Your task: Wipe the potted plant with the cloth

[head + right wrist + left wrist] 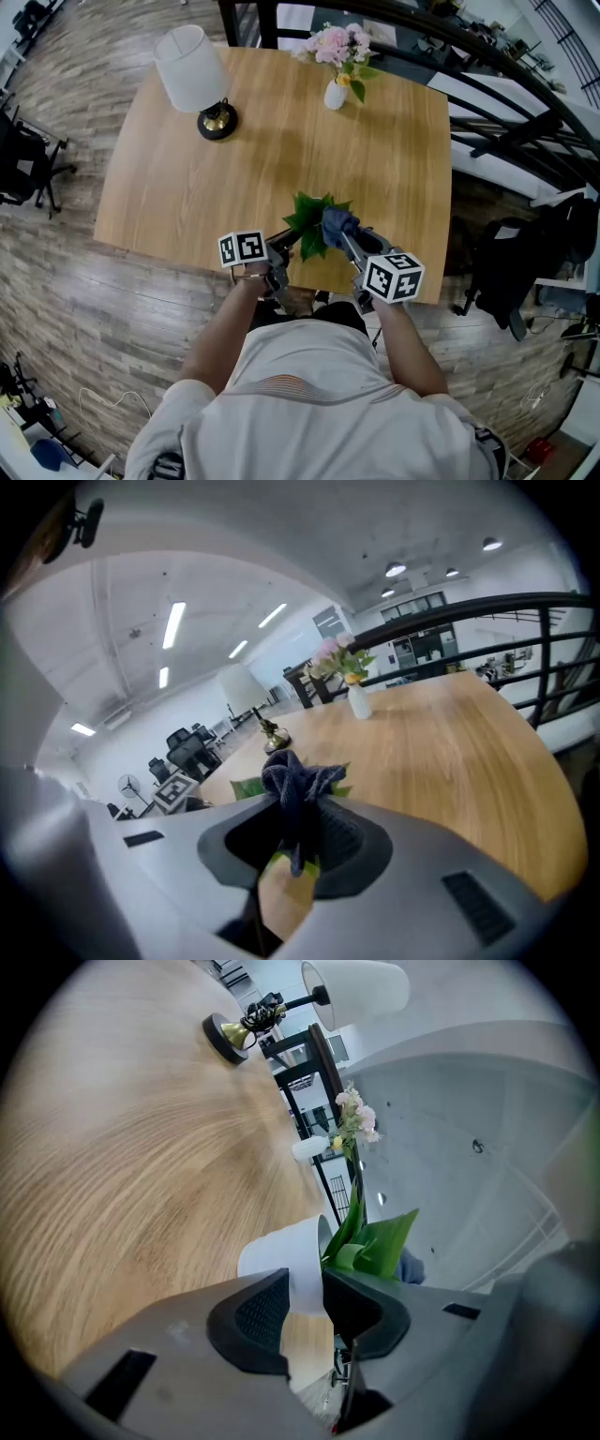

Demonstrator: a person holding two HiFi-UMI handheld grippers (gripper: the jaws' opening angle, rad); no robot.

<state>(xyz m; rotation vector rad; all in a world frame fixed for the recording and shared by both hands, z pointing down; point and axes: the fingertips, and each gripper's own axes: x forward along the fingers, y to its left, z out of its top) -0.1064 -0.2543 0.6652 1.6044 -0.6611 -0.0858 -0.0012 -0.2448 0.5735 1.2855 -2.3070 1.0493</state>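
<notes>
- The potted plant [309,223] sits at the near edge of the table [281,141], right in front of the person and well apart from the lamp [192,61] and the vase [336,94] of flowers at the far side.
- The left gripper [305,1283] is clamped on the wall of the white pot [281,1258], and the pot's side runs straight between its two ribbed pads.
- In the head view that left gripper [284,246] comes in from the plant's left, low against the pot.
- The right gripper [298,832] is closed tight on the cloth [295,785], a dark blue bunch knotted up above the jaws with a tail hanging down between them.
- From above, the cloth [337,223] rides on the right side of the leaves [307,217], with the right gripper [349,236] just behind it. I read this as the wipe under way.
- Handling call: the pot looks small, light and smooth-sided, so it could tip or slide on the wood, and a hold on the pot's wall is the sensible anchor.
- The leaves [375,1246] look broad, thin and bendy and would fold or tear under a hard push, so they want light strokes from stem out to tip.
- The cloth is soft and limp, and pinching it in a bunch like this leaves a padded wad to rub with.
- The risk is how close the pot stands to the table's edge, where a strong drag toward the person could pull it off.
</notes>
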